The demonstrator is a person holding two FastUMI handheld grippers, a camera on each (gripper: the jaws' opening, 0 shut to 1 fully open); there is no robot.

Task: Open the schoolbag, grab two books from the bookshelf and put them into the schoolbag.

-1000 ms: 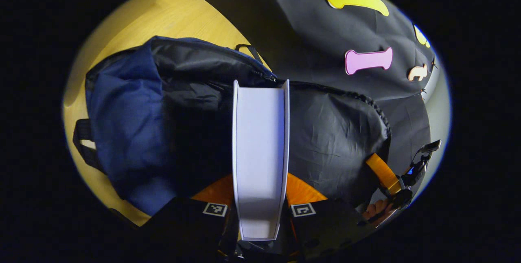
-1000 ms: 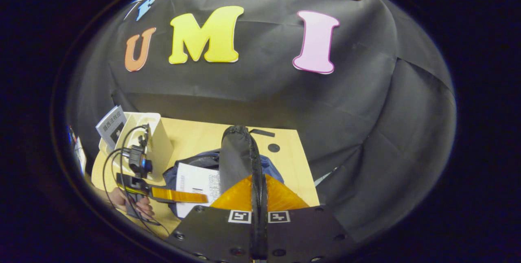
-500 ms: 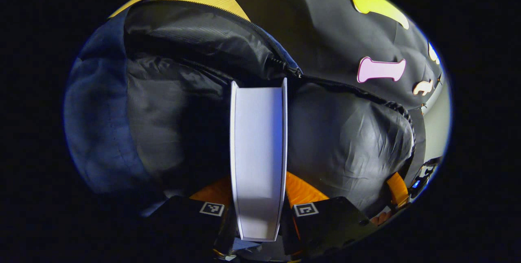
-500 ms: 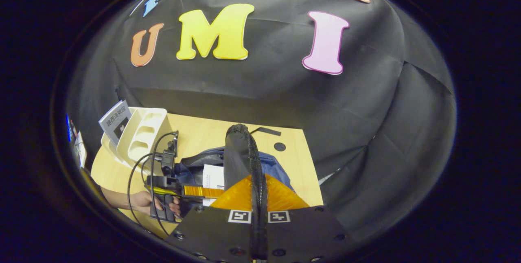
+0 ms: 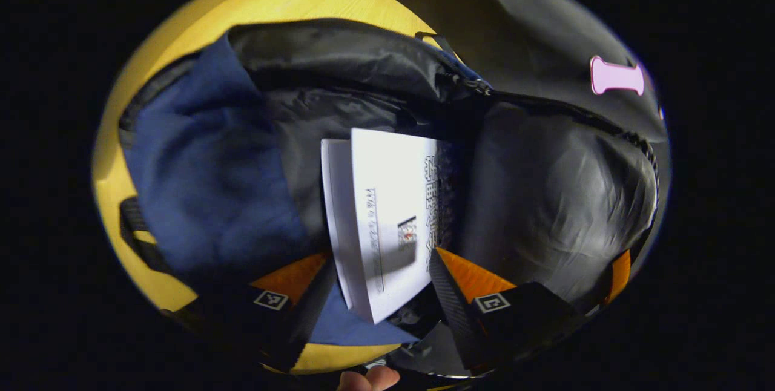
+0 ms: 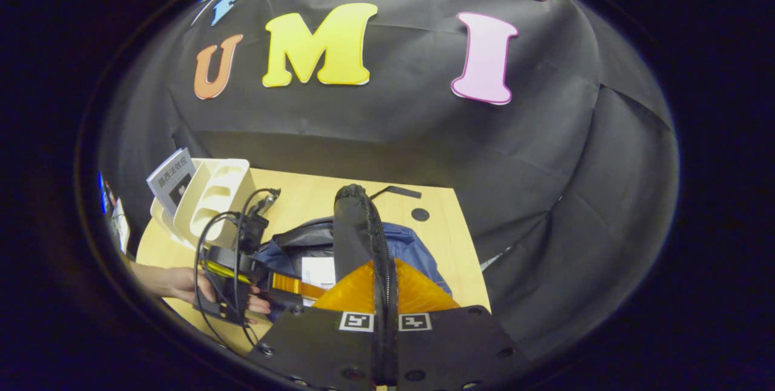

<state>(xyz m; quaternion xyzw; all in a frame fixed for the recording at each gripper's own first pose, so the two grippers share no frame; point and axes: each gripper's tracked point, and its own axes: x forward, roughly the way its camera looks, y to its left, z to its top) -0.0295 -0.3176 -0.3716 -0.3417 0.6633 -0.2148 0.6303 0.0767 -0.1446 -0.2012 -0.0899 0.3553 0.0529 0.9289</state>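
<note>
The blue schoolbag (image 5: 206, 185) lies unzipped on the wooden table, its black lining showing. A white book (image 5: 387, 209) rests tilted inside the opening. My left gripper (image 5: 381, 255) is open, its fingers spread on either side of the book's near end without pressing it. My right gripper (image 6: 384, 294) is shut on the bag's black zippered flap (image 6: 354, 227) and holds it upright. In the right gripper view the left gripper (image 6: 284, 282), held by a hand, points into the schoolbag (image 6: 412, 246), where part of the white book (image 6: 318, 270) shows.
A white bookshelf (image 6: 212, 197) stands at the table's back left with one book (image 6: 169, 179) leaning in it. The wooden table (image 6: 303, 197) ends near the black booth wall. A small dark round spot (image 6: 420, 214) marks the tabletop behind the bag.
My left gripper has opened and let go of the white book, which now lies tilted in the bag. The gripper has drawn back a little. The right gripper still holds the flap up.
</note>
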